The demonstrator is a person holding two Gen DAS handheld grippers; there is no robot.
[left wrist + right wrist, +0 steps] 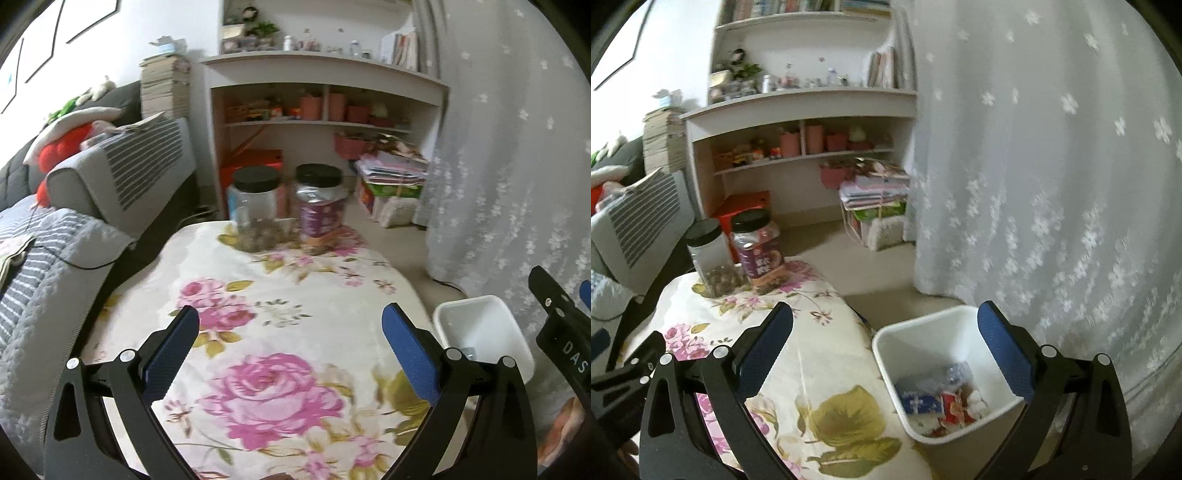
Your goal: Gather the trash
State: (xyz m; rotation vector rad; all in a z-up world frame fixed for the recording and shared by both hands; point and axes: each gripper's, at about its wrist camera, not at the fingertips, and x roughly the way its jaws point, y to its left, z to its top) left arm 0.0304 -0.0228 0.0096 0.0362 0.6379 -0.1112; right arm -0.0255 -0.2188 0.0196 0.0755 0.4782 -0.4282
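Left claw [290, 334] spread, empty, over floral bench [280, 295]; right claw [886, 339] spread, empty; wrappers [938, 400] in white bin [916, 332] right of bench; "DAS" legible on right claw; purple jar label [759, 260] unreadable.

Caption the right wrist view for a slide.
Open right gripper above the white bin holding wrappers, beside the floral-clothed table with two jars.

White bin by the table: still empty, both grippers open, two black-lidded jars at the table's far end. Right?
Not empty. The right wrist view shows the white bin already holding wrappers. The rest stands: left gripper and right gripper open, two jars at the far end.
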